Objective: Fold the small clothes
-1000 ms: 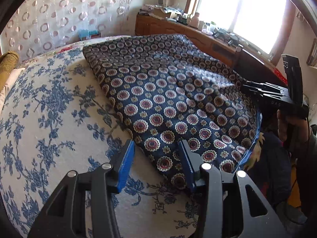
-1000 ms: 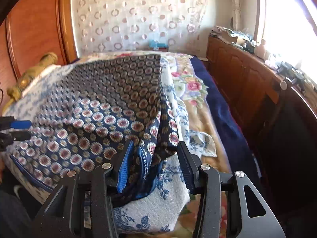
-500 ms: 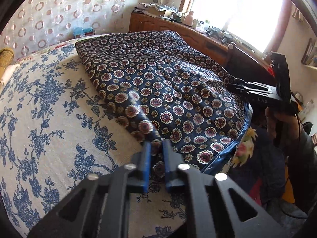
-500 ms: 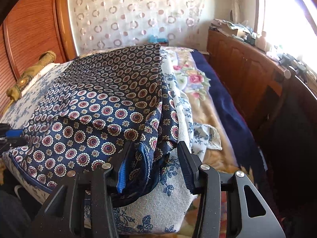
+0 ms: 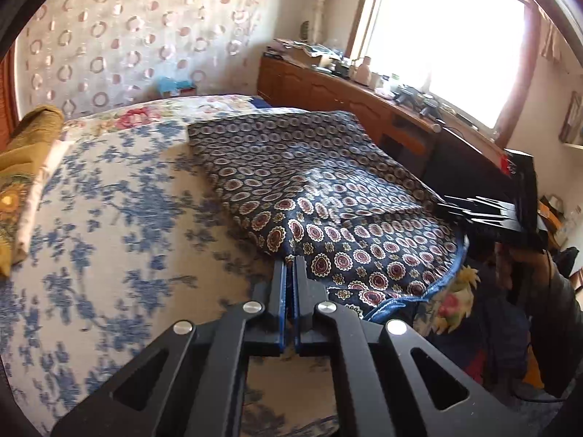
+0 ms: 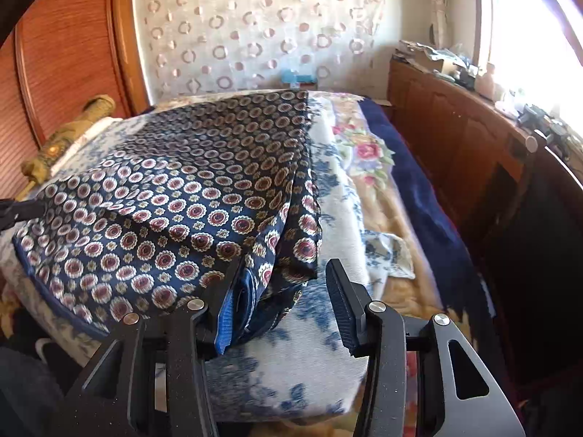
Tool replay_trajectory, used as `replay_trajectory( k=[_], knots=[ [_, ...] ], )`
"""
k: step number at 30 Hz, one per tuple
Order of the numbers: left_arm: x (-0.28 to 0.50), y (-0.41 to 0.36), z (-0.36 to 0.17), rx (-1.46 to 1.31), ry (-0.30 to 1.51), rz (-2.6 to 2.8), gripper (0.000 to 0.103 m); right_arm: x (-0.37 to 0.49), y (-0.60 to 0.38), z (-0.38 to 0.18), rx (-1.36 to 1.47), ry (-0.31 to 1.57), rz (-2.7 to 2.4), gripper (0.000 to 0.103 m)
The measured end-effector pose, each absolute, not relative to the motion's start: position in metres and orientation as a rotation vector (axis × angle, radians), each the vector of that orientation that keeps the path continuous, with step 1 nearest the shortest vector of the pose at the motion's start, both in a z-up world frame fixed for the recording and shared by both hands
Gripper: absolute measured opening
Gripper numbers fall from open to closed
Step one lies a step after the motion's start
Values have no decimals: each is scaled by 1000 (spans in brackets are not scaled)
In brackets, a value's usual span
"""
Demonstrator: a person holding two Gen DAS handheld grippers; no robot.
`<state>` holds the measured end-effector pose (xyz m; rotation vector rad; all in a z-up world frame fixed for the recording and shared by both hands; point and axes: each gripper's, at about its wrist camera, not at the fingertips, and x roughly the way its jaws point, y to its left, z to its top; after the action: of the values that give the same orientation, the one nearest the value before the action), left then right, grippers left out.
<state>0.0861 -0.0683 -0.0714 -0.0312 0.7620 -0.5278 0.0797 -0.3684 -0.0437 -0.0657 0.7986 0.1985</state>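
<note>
The bed (image 5: 109, 218), covered by a white spread with blue floral print (image 6: 291, 364), fills the lower half of both views, and the navy medallion-print garment (image 5: 328, 189) lies on it, running from the centre toward 2 o'clock in the left wrist view and from the centre toward 9 o'clock in the right wrist view. Compared with one second ago, when the left gripper (image 5: 290, 266) stood open astride the garment's near corner, its jaws are now closed on that corner, and the corner is drawn up off the spread into a raised fold at 6 o'clock of the garment. The far part of the garment has stayed flat. The right gripper (image 6: 280, 287) is unchanged: its jaws stand partly apart, with the garment's bunched blue-hemmed corner lying against the left pad (image 6: 226, 313) and clear of the right pad (image 6: 340, 306), so nothing is clamped. In the left wrist view the right gripper (image 5: 488, 211) appears at 3 o'clock, at the garment's edge. Open spread lies from 7 to 10 o'clock of the left gripper. The bed edge drops away at 4 o'clock, and a wooden cabinet (image 5: 328, 87) under the window (image 5: 448, 36) bounds the room at 1 o'clock. A rolled yellow cloth (image 5: 22, 167) lies at 9 o'clock.
</note>
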Motion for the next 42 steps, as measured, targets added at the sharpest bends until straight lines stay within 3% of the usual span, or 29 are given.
replay_trajectory(
  k=[22,25,28,30,32,33,37,42],
  knots=[
    [89,-69,-96,-26,833,-486,1,66,-349,-53,-1,871,252,47],
    [89,-69,-96,-21,844,-482,8,64,-345,-53,-22,879,256,47],
    [87,-69,-98,-19,852,-491,24,62,-342,-55,-22,877,247,46],
    [86,-69,-100,-16,863,-503,32,62,-340,-56,-30,875,242,39],
    [85,-69,-102,-8,871,-503,34,61,-338,-55,-7,872,286,14],
    [85,-69,-103,-9,874,-502,34,61,-338,-55,-8,872,294,9],
    [84,-68,-108,-17,890,-502,34,59,-342,-51,4,847,317,2],
    [79,-68,-112,-21,892,-484,34,57,-351,-45,49,820,323,1]
  ],
)
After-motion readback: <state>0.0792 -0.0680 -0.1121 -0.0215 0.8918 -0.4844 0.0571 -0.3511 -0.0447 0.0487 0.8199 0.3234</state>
